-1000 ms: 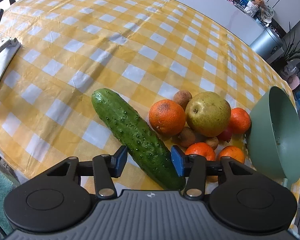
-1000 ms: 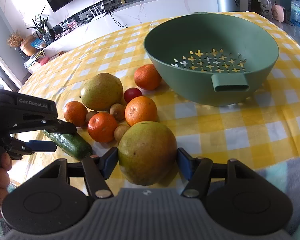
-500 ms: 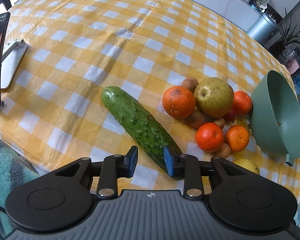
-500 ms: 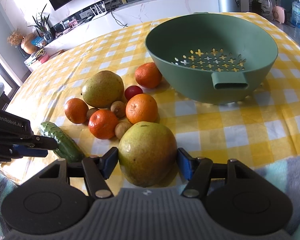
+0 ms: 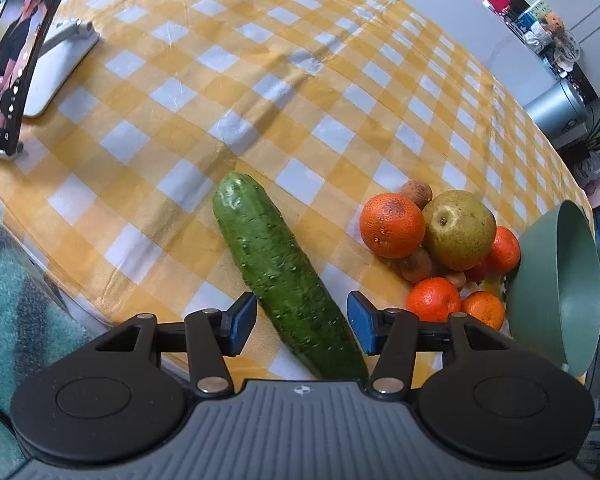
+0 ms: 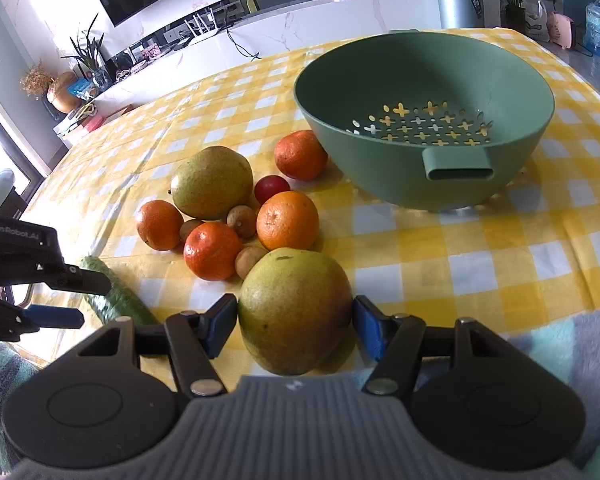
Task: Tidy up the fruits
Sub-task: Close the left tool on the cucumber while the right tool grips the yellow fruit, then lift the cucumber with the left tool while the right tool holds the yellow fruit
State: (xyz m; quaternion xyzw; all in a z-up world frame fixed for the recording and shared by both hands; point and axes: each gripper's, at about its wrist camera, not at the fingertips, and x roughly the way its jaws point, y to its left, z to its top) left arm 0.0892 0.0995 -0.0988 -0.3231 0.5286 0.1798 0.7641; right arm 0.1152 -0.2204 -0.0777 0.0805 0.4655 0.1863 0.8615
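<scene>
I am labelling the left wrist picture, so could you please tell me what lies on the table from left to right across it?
Phone on its stand → cucumber → largest orange → pear → green bowl.

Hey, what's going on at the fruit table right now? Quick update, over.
Left gripper just opened, straddling the cucumber, pads clear. Right gripper open around the big pear, not pressing. Green colander empty. Nothing blocking, over.
</scene>
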